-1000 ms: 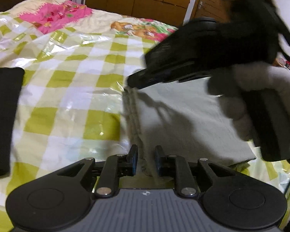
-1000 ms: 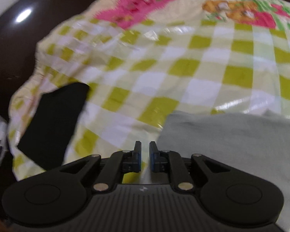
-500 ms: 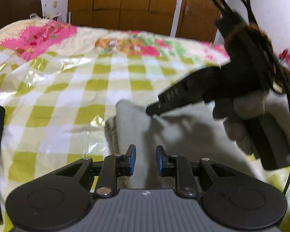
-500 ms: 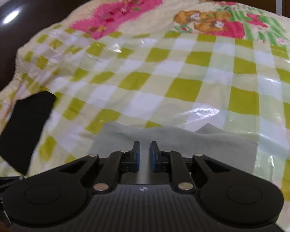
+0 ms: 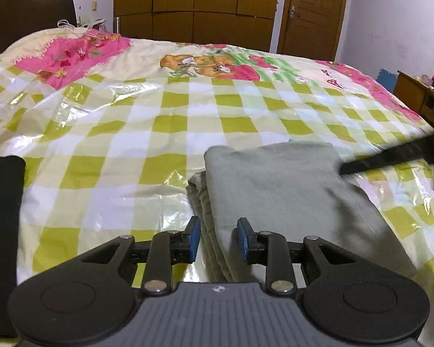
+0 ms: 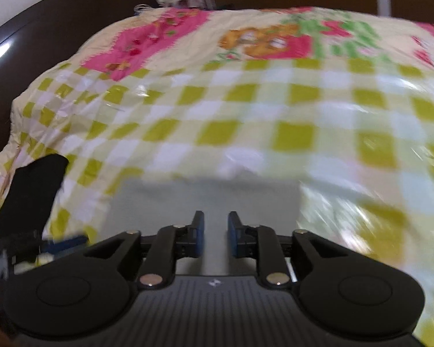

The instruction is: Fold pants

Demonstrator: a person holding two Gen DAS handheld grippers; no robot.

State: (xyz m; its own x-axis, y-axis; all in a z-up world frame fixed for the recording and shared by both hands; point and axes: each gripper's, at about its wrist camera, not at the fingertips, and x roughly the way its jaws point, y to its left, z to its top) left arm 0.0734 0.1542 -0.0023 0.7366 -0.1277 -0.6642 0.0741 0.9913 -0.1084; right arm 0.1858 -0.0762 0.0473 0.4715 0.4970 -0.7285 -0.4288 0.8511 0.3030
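Already the grey pants (image 5: 289, 190) lay folded into a compact stack on the checked plastic sheet (image 5: 147, 133), at about four o'clock in the left wrist view and dead centre low in the right one. The left gripper (image 5: 218, 238) hovered at the stack's layered six-o'clock edge, its blue pads a narrow way apart, having just been opening, with nothing pinched. The right gripper (image 6: 215, 234) likewise stood narrowly parted over the cloth, its jaws just opened and empty; its dark finger reached in from three o'clock in the left view. Judging by this, release was the step in hand. Done well, both tools would back off straight, without snagging the top layer. A black folded cloth (image 5: 3, 202) sat well apart at nine o'clock.
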